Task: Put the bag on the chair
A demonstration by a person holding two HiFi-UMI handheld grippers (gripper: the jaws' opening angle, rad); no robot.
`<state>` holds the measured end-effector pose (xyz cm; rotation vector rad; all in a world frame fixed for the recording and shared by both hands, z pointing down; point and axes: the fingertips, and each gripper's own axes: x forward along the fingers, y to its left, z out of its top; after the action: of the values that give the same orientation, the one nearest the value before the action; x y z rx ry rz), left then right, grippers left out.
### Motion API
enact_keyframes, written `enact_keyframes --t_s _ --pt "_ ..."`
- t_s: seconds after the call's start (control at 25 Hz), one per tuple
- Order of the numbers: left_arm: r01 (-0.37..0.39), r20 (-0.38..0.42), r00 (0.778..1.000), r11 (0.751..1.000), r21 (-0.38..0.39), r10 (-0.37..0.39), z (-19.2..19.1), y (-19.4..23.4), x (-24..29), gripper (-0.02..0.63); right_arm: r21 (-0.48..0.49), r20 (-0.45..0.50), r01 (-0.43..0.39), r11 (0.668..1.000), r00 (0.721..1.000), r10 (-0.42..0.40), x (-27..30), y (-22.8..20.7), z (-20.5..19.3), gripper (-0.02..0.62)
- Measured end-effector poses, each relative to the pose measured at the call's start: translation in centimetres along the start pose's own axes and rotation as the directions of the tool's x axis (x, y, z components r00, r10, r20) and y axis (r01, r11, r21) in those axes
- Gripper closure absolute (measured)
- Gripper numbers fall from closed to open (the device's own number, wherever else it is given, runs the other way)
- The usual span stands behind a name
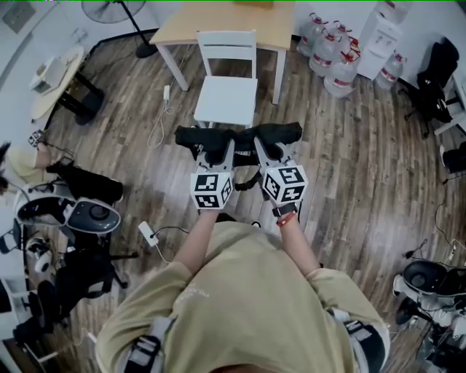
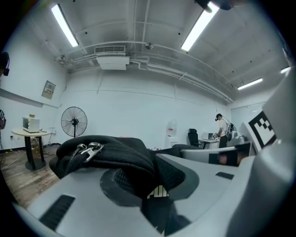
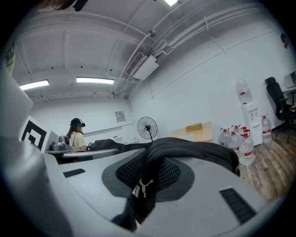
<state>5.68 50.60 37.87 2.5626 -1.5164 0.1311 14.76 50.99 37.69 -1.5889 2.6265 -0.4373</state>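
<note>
While the person stands facing the one white chair (image 1: 227,95), a single black bag (image 1: 287,132) hangs stretched in the air between two grippers, just in front of the seat and not yet resting on it. The left gripper (image 1: 209,151) is clenched on one end of the bag. Its own view shows black fabric pinched between the two grey jaws, with two metal zip pulls (image 2: 88,150) lying on top of the fold. The right gripper (image 1: 271,148) is clamped on the other end, where a strap and mesh padding are squeezed between its jaws. Both point roughly level and sit side by side, close together, each with one marker cube facing up.

Behind the chair is one wooden table (image 1: 218,25), and the chair's back is tucked against its edge. One standing fan (image 1: 116,9) is off to the left of it. To the right I count five water bottles (image 1: 342,69), four bunched and one apart, on the plank floor (image 1: 349,160).
</note>
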Motion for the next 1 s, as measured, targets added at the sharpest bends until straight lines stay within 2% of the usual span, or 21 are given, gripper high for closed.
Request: enact_keyframes --t_s 0.24,0.44,0.64,0.84,1.0 --pt "-0.017 -0.031 0.999 1.0 -0.015 0.016 -1.6 0.2 0.9 0.489 0.075 -0.051 -0.015 0.997 0.999 0.019 0.9 -1.2 -1.9 0.532" --pt "-0.027 -0.058 0.998 0.999 -0.042 0.025 -3.3 3.0 6.4 0.489 0.102 -0.089 -0.01 0.995 0.996 0.019 6.1 -4.7 -3.3 0.532" --pt "-0.006 -0.075 0.997 0.997 -0.081 0.0 -3.5 10.2 17.1 0.489 0.112 -0.133 0.023 0.993 0.991 -0.008 17.7 -9.8 -2.9 0.532" --pt "0.016 -0.069 0.997 0.993 -0.118 -0.024 -1.1 19.6 28.2 0.491 0.116 -0.142 0.053 0.992 0.989 -0.036 31.3 -13.5 -0.4 0.532" --pt "0.017 -0.062 0.998 0.991 -0.13 -0.025 1.2 24.5 31.0 0.491 0.112 -0.14 0.06 0.992 0.989 -0.044 37.0 -12.8 1.6 0.532"
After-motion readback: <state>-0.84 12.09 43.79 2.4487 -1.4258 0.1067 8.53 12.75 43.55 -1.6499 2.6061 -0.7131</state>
